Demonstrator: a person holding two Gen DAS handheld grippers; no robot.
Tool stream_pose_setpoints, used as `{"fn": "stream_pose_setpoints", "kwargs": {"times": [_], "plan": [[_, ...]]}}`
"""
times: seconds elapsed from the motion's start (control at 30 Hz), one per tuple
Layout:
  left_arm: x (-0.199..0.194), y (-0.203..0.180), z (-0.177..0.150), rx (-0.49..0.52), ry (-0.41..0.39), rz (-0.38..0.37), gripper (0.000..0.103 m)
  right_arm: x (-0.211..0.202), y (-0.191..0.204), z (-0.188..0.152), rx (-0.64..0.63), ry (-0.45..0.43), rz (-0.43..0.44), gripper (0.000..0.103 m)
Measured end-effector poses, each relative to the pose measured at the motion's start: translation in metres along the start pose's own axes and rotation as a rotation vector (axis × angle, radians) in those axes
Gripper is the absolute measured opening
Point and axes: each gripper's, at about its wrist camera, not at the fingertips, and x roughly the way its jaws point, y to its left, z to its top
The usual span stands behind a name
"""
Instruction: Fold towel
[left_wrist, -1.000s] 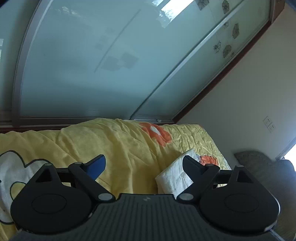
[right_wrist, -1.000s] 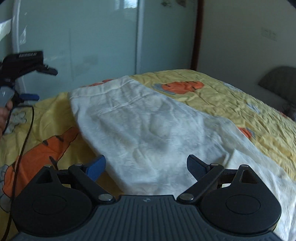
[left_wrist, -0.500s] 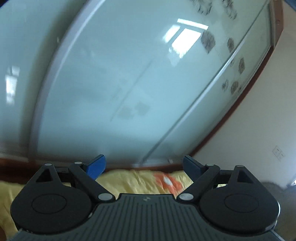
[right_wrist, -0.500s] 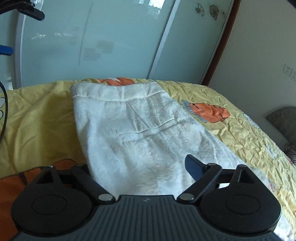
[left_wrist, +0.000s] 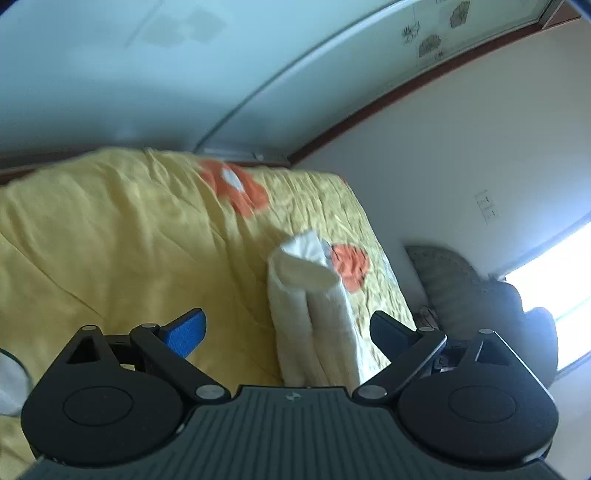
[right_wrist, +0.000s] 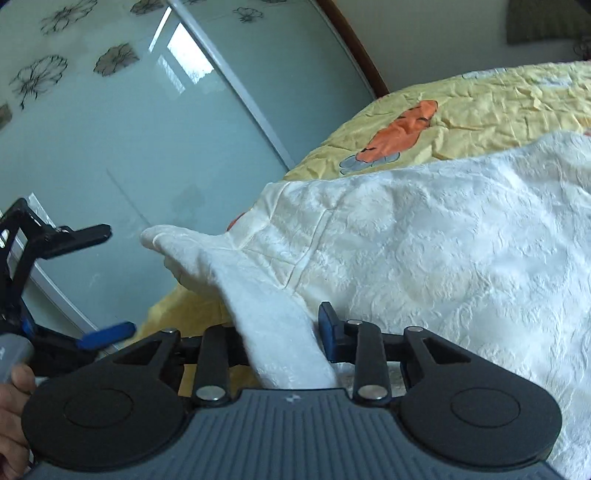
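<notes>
A white embossed towel (right_wrist: 424, 240) lies spread on a yellow bedspread (right_wrist: 498, 99) printed with orange carrots. My right gripper (right_wrist: 284, 332) is shut on a raised edge of the towel, and a strip of cloth runs up between its fingers to a lifted corner. In the left wrist view the towel (left_wrist: 310, 314) rises in a narrow fold between the wide-apart fingers of my open left gripper (left_wrist: 286, 317), without being pinched. The left gripper (right_wrist: 103, 282) also shows at the left of the right wrist view, open, with a hand (right_wrist: 14, 406) on its handle.
Frosted sliding glass doors (right_wrist: 129, 147) with flower motifs stand behind the bed. A pale wall with a socket plate (left_wrist: 487, 206) runs along the bed's right side. A dark grey cushioned seat (left_wrist: 461, 280) sits below a bright window (left_wrist: 554, 273).
My right gripper has shut on the towel's edge and raised it. My left gripper has tipped down from facing the glass doors to facing the bed and towel.
</notes>
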Motion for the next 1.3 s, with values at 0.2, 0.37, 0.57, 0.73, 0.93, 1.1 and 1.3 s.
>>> {"fn": "stream_pose_setpoints", "kwargs": {"times": [0.2, 0.37, 0.57, 0.73, 0.93, 1.1, 1.3], "plan": [[0.054, 0.006, -0.004, -0.168, 0.117, 0.013, 0.098, 0.000, 0.005, 0.000, -0.026, -0.002, -0.008, 0.029], [0.071, 0.008, -0.001, -0.147, 0.094, 0.066, 0.052, -0.001, 0.004, -0.001, -0.039, -0.003, -0.009, 0.030], [0.067, -0.010, -0.004, 0.124, 0.031, 0.133, 0.020, -0.007, 0.010, -0.002, -0.053, 0.009, -0.012, 0.051], [0.049, -0.060, -0.038, 0.622, -0.144, 0.189, 0.018, -0.052, 0.008, 0.010, 0.067, -0.041, 0.087, 0.076], [0.046, -0.107, -0.119, 1.132, -0.221, 0.149, 0.018, -0.091, -0.054, 0.052, 0.395, -0.127, 0.181, 0.083], [0.056, -0.103, -0.182, 1.359, -0.258, 0.123, 0.018, -0.062, -0.071, 0.072, 0.427, 0.024, 0.168, 0.084], [0.056, -0.095, -0.204, 1.518, -0.263, 0.085, 0.028, -0.030, -0.059, 0.081, 0.362, 0.138, 0.202, 0.045]]}}
